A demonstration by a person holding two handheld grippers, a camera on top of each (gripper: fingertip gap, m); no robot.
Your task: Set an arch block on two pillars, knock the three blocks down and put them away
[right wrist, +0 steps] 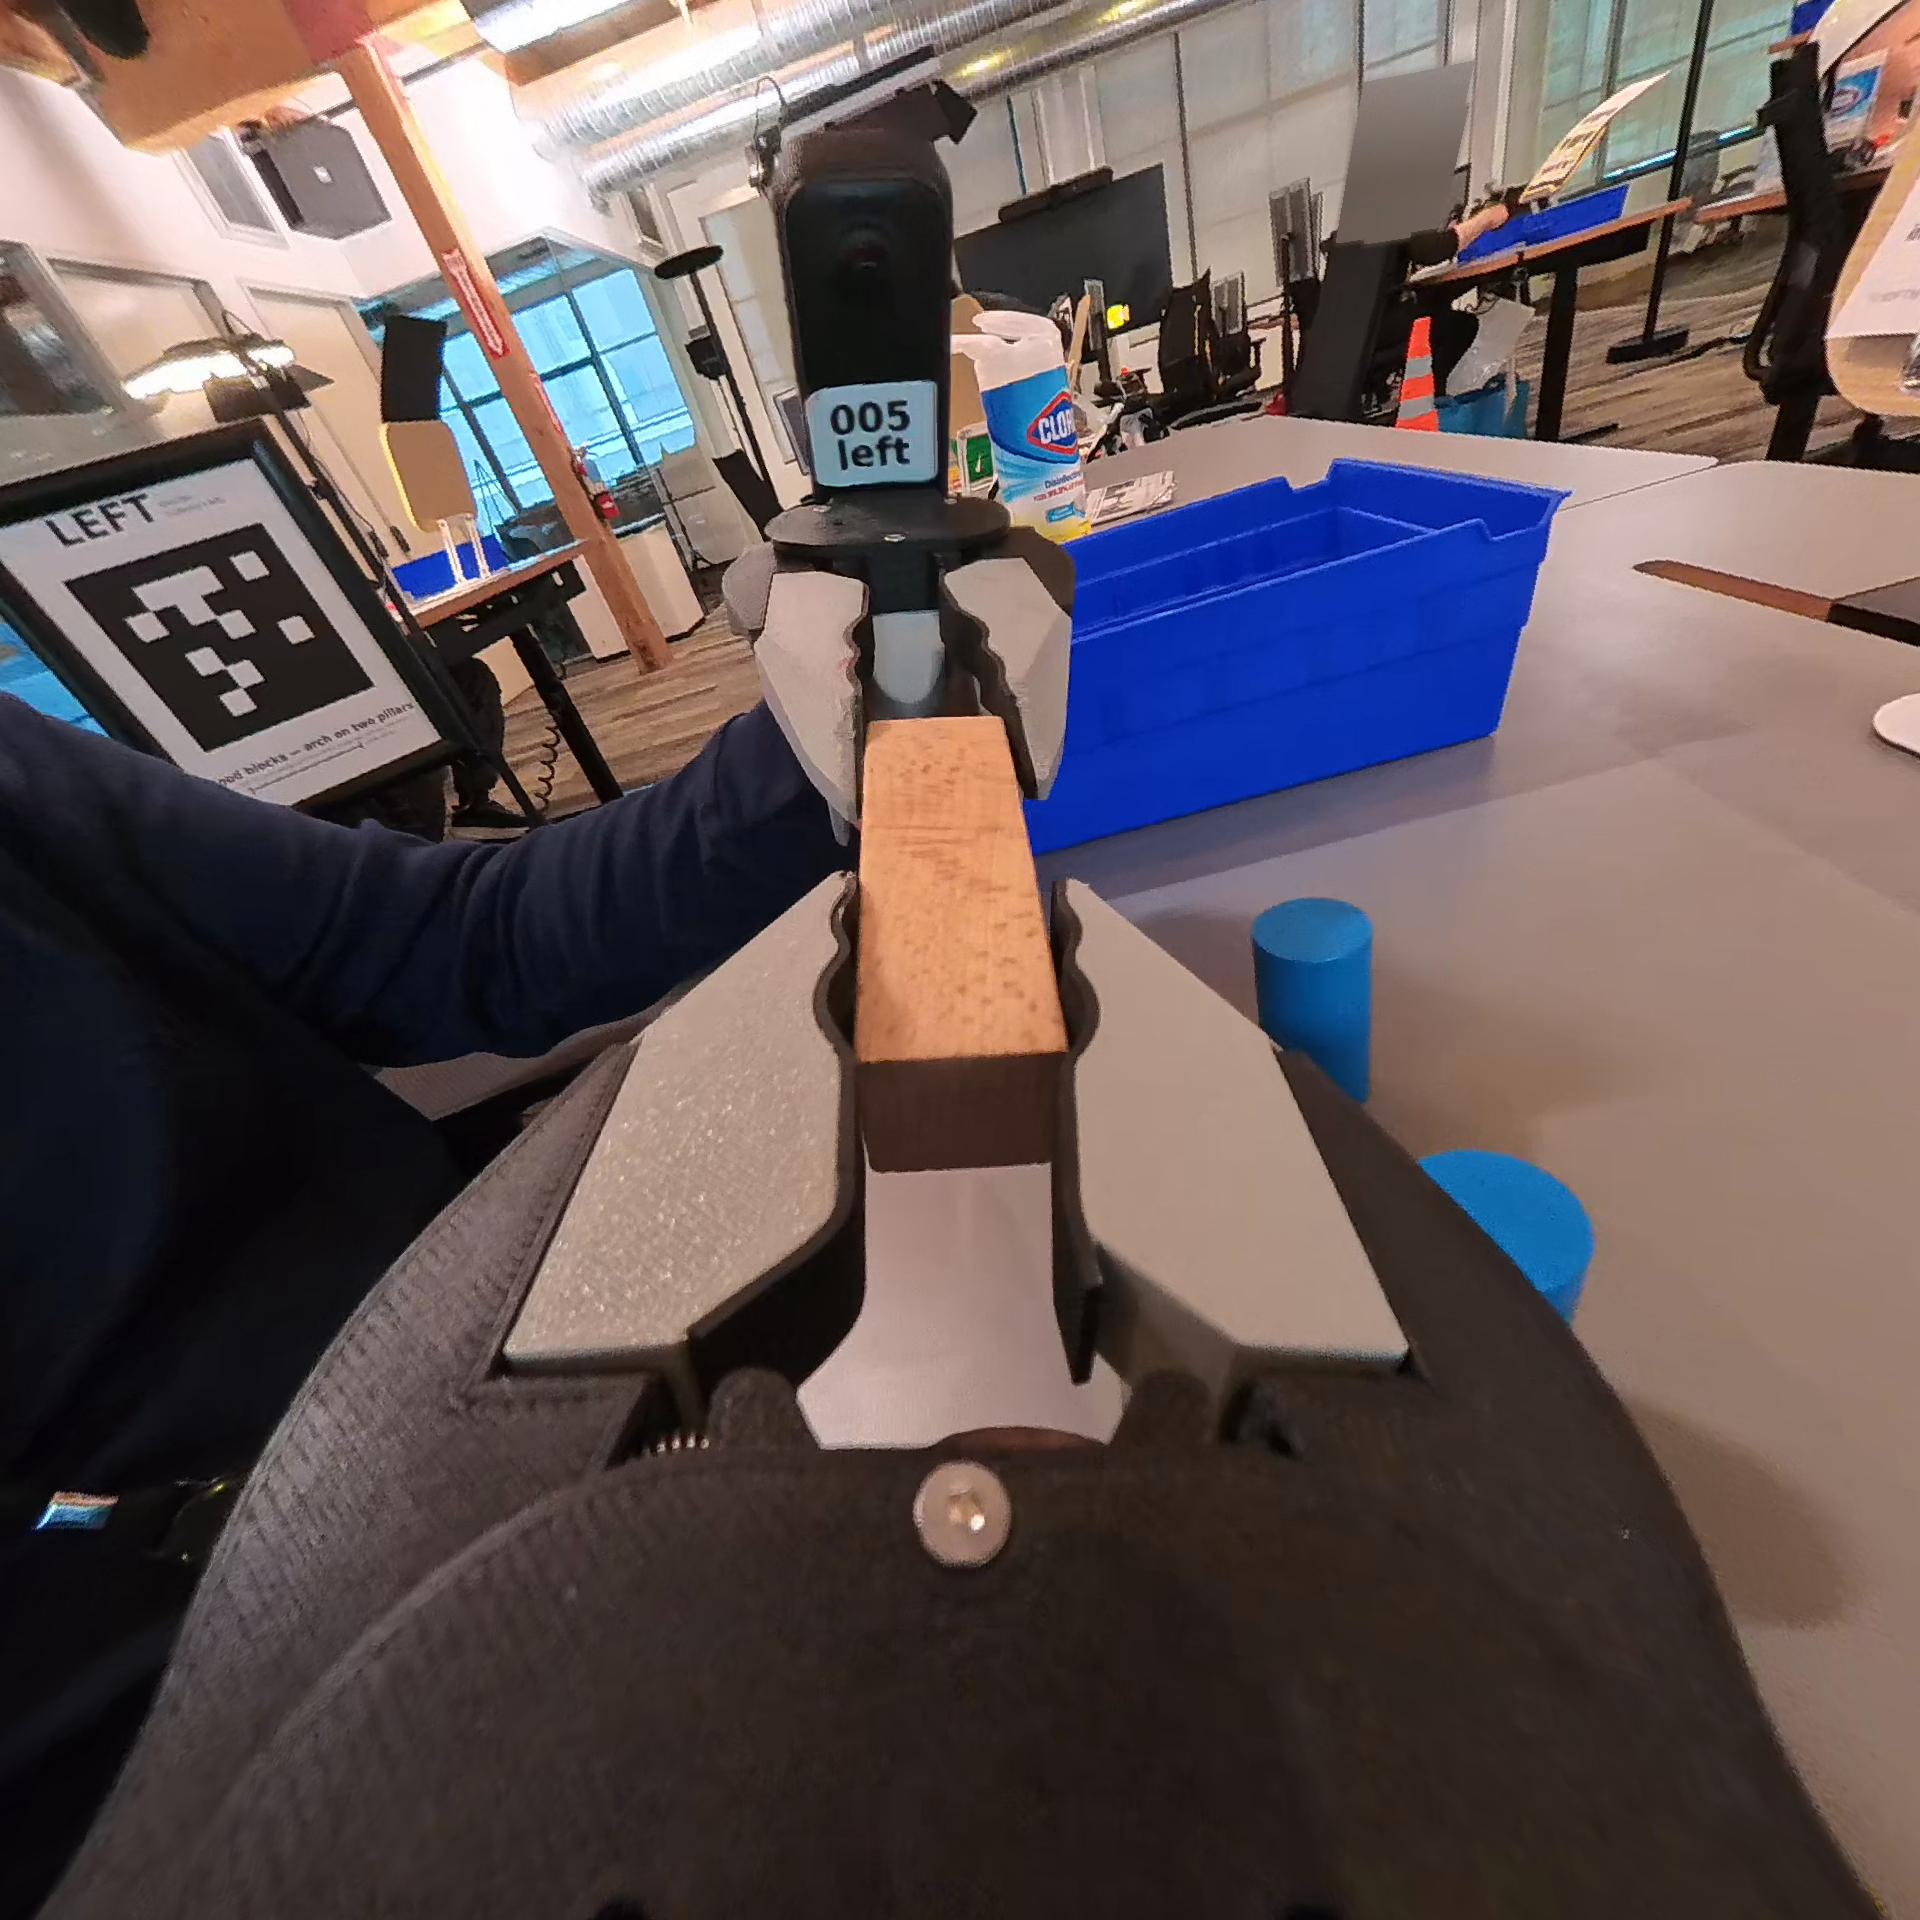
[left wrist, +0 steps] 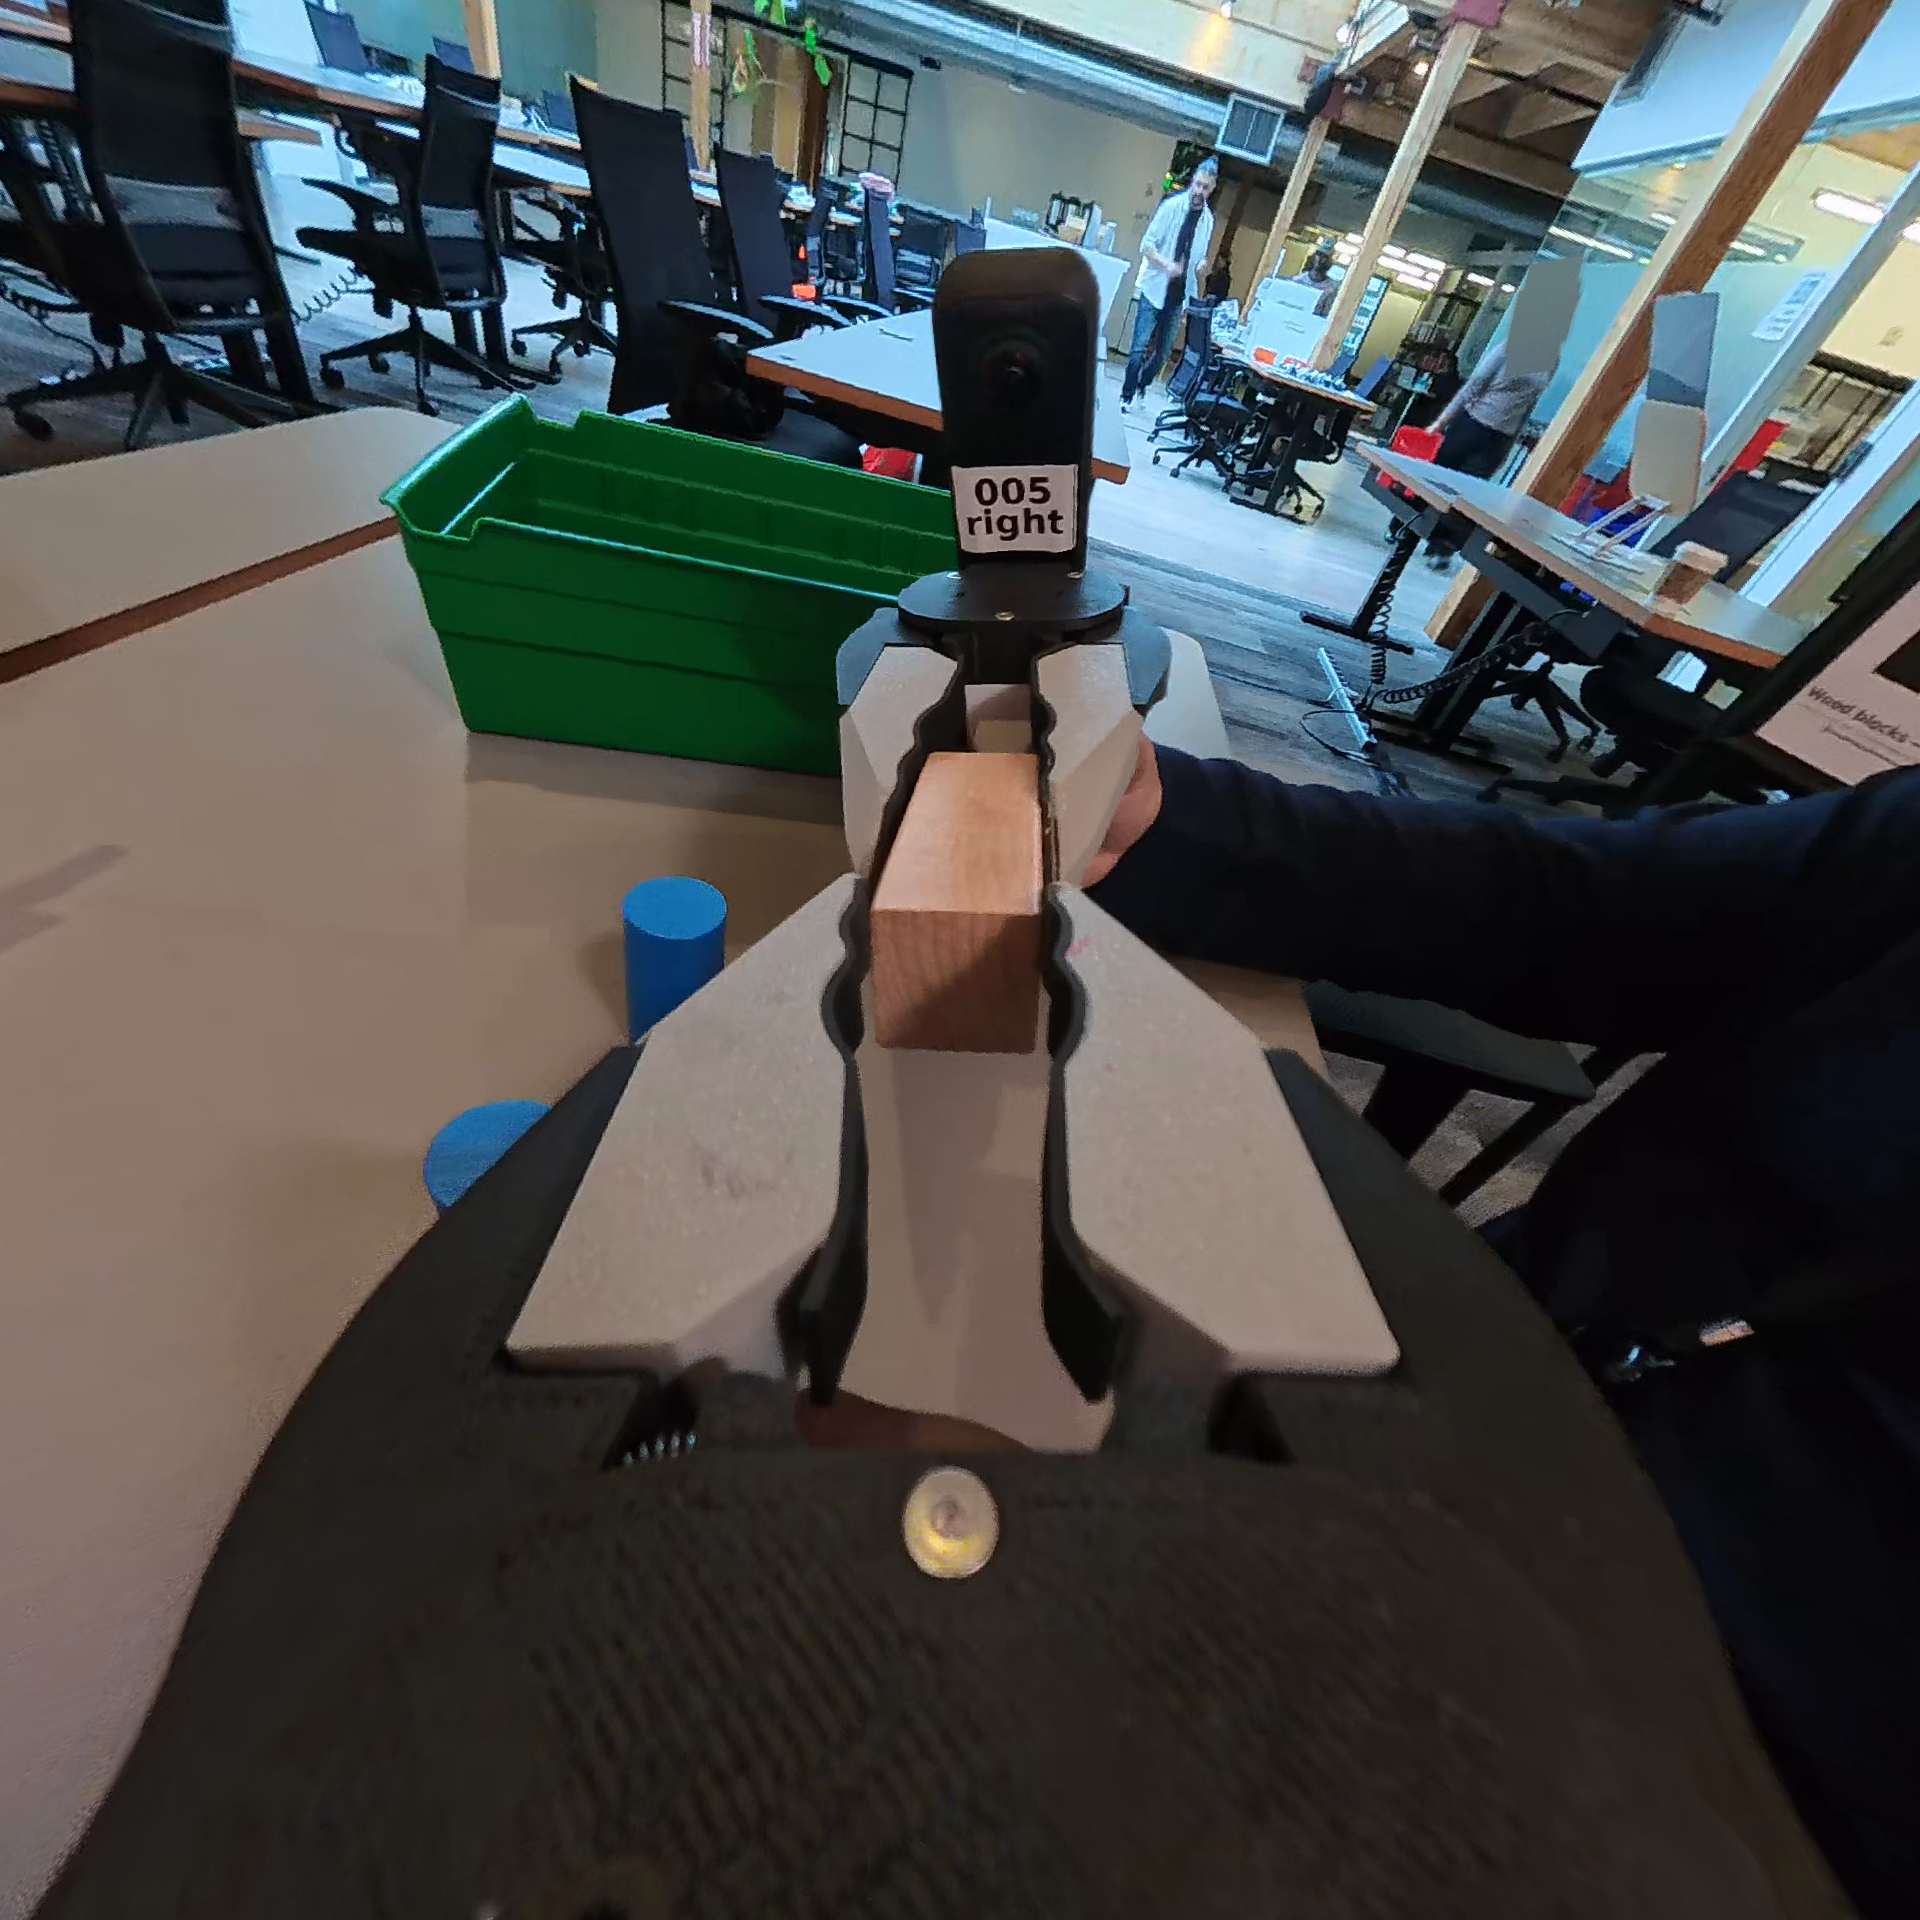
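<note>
Open-plan office space stretches behind, with rows of black chairs and desks; up close a pale tabletop point(left wrist: 208, 987) carries the work. Both tongs face each other and share one load: the left tongs point(left wrist: 956, 977) clamp one end of the wooden arch block point(left wrist: 961, 894), pads pressed to its sides, and the right tongs point(right wrist: 961, 997) clamp the other end the same way. The block hangs level between them, above the tabletop and clear of everything.

By my reading, the step in hand is carrying the arch to its supports. The two blue cylinder pillars stand upright on the tabletop off to one side of the block: the farther one point(left wrist: 673, 951) and the nearer one point(left wrist: 480, 1148), the latter half hidden behind the left tongs' body. They are apart from each other with a gap between.

The next move likely calls for shifting the block sideways over both pillars, lining each foot of the arch with a pillar top, and lowering evenly so neither cylinder tips; both hands must travel together or the block will twist.

A green bin point(left wrist: 644, 613) sits beyond the pillars in the left view; in the right view a bin there looks blue point(right wrist: 1299, 634), with a wipes canister point(right wrist: 1029, 436) behind it. Nothing lies between block and pillars, though the wide tong bodies may brush the cylinders on the way down
</note>
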